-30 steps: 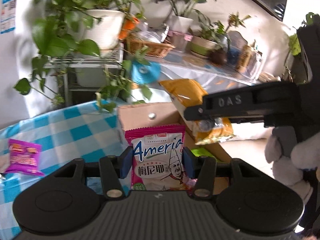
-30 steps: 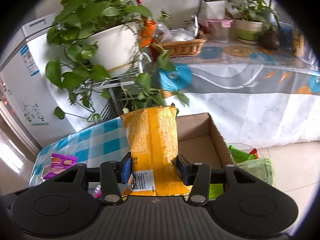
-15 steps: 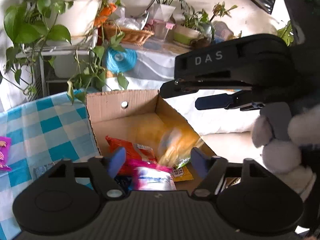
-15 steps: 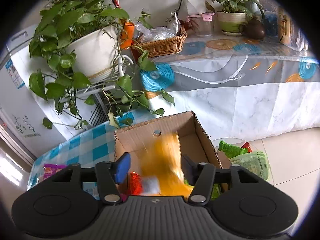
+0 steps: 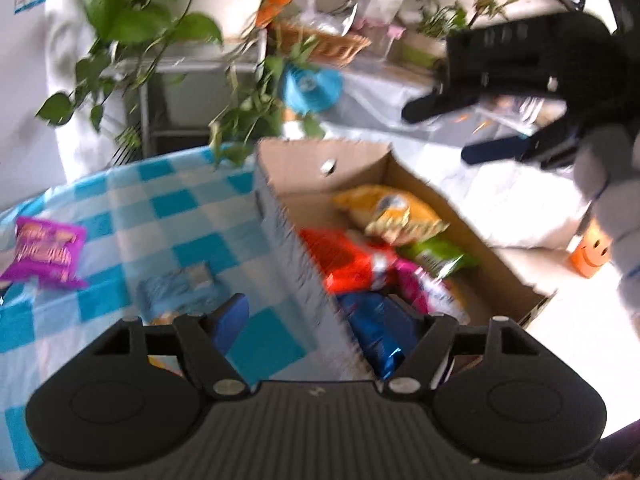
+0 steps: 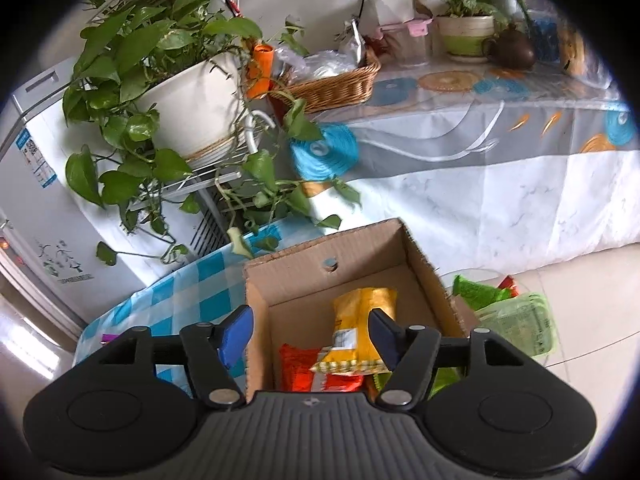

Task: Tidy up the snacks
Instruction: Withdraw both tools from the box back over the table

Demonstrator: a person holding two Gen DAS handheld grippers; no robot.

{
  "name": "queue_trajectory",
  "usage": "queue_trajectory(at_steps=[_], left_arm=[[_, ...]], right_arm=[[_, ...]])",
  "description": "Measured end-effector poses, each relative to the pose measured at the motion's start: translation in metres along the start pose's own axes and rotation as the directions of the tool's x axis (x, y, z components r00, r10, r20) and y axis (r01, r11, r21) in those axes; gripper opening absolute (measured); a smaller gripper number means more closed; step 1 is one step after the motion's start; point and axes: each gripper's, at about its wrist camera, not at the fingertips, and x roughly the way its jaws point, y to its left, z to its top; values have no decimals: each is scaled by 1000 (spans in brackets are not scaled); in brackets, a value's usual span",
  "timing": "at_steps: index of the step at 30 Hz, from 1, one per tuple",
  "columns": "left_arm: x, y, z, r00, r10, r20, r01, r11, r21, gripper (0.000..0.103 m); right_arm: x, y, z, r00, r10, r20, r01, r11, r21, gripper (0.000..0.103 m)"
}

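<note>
An open cardboard box [image 5: 280,208] [image 6: 424,268] stands at the edge of a blue checked table [image 5: 172,208]. Inside lie a yellow bag [image 5: 392,212] [image 6: 360,328], a red packet [image 5: 344,260] [image 6: 304,372], a green packet [image 5: 436,256], a pink packet [image 5: 420,284] and a blue packet [image 5: 372,328]. My left gripper [image 5: 320,316] is open and empty, straddling the box's left wall. My right gripper [image 6: 312,336] is open and empty above the box; it also shows in the left wrist view [image 5: 472,128]. A purple packet [image 5: 44,252] and a pale blue packet [image 5: 180,284] lie on the table.
Trailing potted plants [image 6: 168,80] on a wire rack stand behind the table. A second covered table [image 6: 480,128] carries a wicker basket [image 6: 332,84] and pots. A bin with green packets [image 6: 512,312] sits on the floor right of the box. A fridge [image 6: 36,184] stands at left.
Both grippers opened and dropped their snacks into the box: the pink Ameria packet from the left, the yellow bag from the right. The left gripper then swung left over the box wall.
</note>
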Motion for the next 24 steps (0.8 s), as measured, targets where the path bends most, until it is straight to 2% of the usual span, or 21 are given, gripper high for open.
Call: queue_trajectory(at_steps=[4, 8, 11, 16, 24], left_arm=[[7, -3, -13, 999, 26, -38, -24, 999, 38, 74], [6, 3, -20, 999, 12, -52, -10, 1000, 23, 74], [-3, 12, -21, 999, -30, -42, 30, 1000, 4, 75], [-23, 42, -17, 999, -32, -17, 31, 999, -16, 78], [-52, 112, -4, 998, 70, -6, -70, 996, -62, 78]], right_arm=[[7, 6, 0, 999, 38, -22, -38, 999, 8, 70], [10, 15, -1, 998, 52, -31, -52, 999, -10, 72], [14, 23, -3, 996, 74, -51, -76, 997, -25, 72], [20, 40, -6, 992, 100, -72, -105, 992, -76, 72], [29, 73, -16, 980, 164, -115, -180, 973, -146, 72]])
